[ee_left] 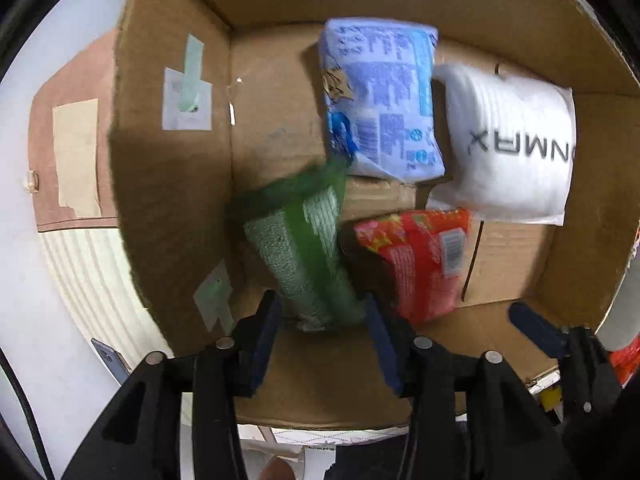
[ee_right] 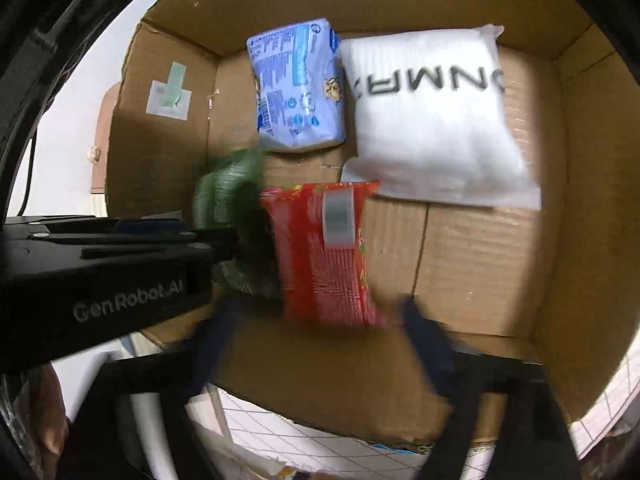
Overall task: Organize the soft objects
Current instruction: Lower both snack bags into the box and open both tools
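Left wrist view: both jaws spread over cardboard box [ee_left: 176, 184] floor, white wall [ee_left: 24, 280] beside.

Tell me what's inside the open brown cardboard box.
Inside the open brown cardboard box: a pale blue printed pack, a white padded pouch, a red printed packet and a green knitted cloth. Anything beneath them is hidden.

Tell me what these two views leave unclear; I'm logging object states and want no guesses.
- Green cloth bundle: motion-blurred in both views; grip by the left gripper unclear.
- Red packet: its left edge hides the bundle's far side in the right wrist view; print unreadable.
- Right gripper: fingers smeared by blur.
- White pouch: lettering cut off by the cardboard box wall.
- Blue packet: text too small.
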